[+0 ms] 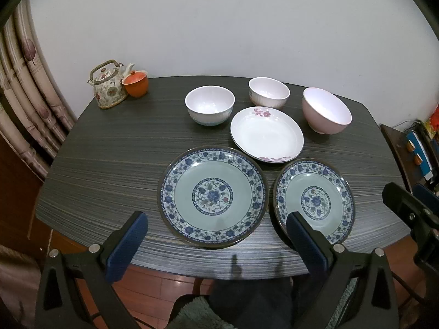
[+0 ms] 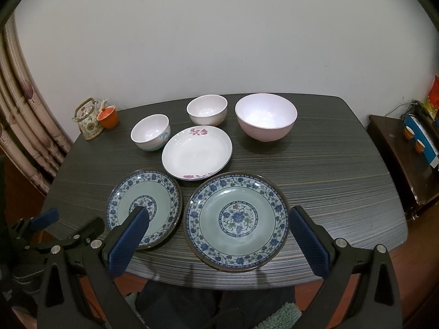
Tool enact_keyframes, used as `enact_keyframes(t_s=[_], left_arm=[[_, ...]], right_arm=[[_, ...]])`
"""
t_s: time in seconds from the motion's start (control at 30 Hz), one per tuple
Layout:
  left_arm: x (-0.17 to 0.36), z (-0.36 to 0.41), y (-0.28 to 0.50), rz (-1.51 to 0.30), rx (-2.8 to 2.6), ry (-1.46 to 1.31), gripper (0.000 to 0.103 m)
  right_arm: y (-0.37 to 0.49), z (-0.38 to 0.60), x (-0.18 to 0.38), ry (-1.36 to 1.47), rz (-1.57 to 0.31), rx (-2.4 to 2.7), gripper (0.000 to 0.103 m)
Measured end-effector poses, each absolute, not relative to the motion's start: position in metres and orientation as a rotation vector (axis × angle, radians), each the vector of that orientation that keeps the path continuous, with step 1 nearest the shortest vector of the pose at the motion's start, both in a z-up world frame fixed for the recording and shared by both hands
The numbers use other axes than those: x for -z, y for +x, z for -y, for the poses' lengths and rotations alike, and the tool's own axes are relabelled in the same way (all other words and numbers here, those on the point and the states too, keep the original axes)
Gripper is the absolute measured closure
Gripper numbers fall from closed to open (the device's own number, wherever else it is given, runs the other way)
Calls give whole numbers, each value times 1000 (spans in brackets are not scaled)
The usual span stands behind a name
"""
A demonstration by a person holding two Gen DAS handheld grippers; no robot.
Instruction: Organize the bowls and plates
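Dark wood-grain table [image 1: 104, 164] carries all the dishes, nothing stacked. Left gripper [image 1: 216, 235] hovers above the near table edge, blue-padded fingers [image 1: 129, 244] spread wide, holding nothing. Right gripper [image 2: 216, 237] is in the same posture: jaws wide apart, empty, above the near edge.

Near row: two blue floral plates with pale green centres. Left plate [image 1: 212, 196] and right plate [image 1: 315, 198] lie flat, side by side, rims just beside each other; contact can't be told. In the left wrist view the left plate lies between that gripper's fingers and the right finger covers part of the right plate's near rim. In the right wrist view the right plate [image 2: 237, 220] lies between the right gripper's fingers, and the left plate [image 2: 145, 207] is partly behind its left finger.

Behind them: white shallow plate with pink flowers [image 1: 267, 134], its near rim close to both blue plates' far rims.

Far row, all upright and apart from each other: white bowl with blue pattern [image 1: 210, 105] on the left, ribbed white bowl [image 1: 269, 93] in the middle near the far edge, large pink bowl [image 1: 326, 111] on the right.

Far-left corner: floral teapot [image 1: 108, 87] with a loop handle, and an orange lidded cup [image 1: 135, 83] touching or just beside it. Patterned curtain [image 1: 30, 87] hangs left of the table, white wall [image 1: 219, 27] behind. The right gripper's black frame shows at the right edge of the left wrist view.
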State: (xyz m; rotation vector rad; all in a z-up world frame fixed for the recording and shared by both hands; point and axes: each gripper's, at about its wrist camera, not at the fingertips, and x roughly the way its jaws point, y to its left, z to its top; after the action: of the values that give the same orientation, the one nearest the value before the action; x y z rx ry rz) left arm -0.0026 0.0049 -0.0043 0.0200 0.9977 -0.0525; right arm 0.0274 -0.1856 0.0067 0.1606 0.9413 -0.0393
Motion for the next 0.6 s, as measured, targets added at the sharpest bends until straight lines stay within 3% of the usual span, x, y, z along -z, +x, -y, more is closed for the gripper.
enact_keyframes(t_s=[0.6], left_arm=[[3, -7, -2, -1003, 51, 11, 0]], right_arm=[[26, 184, -8, 156, -942, 33, 3]])
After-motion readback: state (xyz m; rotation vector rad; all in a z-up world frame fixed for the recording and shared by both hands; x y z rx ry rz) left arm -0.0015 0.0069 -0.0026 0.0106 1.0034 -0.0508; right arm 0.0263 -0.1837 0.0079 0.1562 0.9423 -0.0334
